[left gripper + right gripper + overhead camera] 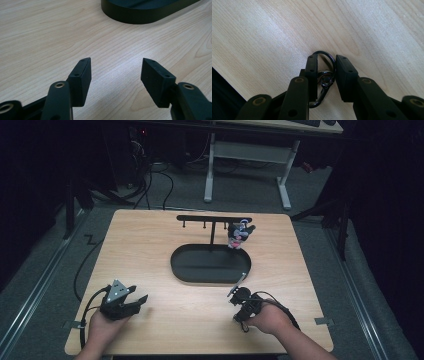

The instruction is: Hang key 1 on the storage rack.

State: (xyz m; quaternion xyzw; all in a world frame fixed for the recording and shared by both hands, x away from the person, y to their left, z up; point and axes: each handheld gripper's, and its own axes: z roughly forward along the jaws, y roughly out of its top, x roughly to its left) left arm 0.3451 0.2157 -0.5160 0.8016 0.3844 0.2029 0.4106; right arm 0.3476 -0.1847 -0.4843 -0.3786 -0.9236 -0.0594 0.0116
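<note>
A dark metal key ring (pixel 324 52) with a small clasp (pixel 325 82) lies flat on the wooden table (pixel 274 37). My right gripper (pixel 326 65) points down over it, its jaws standing close on either side of the ring with a narrow gap; I see no firm press. From above, the right gripper (pixel 241 319) is near the table's front right, held in a hand. My left gripper (pixel 116 67) rests open over bare wood at the front left (pixel 141 300), nothing between its fingers.
A black stand with an oval base (pixel 182 270) and a hook rail (pixel 200 218) sits mid-table; a small pink-and-dark charm (pixel 239 236) hangs at the rail's right end. The base's rim (pixel 140 17) lies ahead of the left gripper. A white-legged desk (pixel 247 155) stands beyond.
</note>
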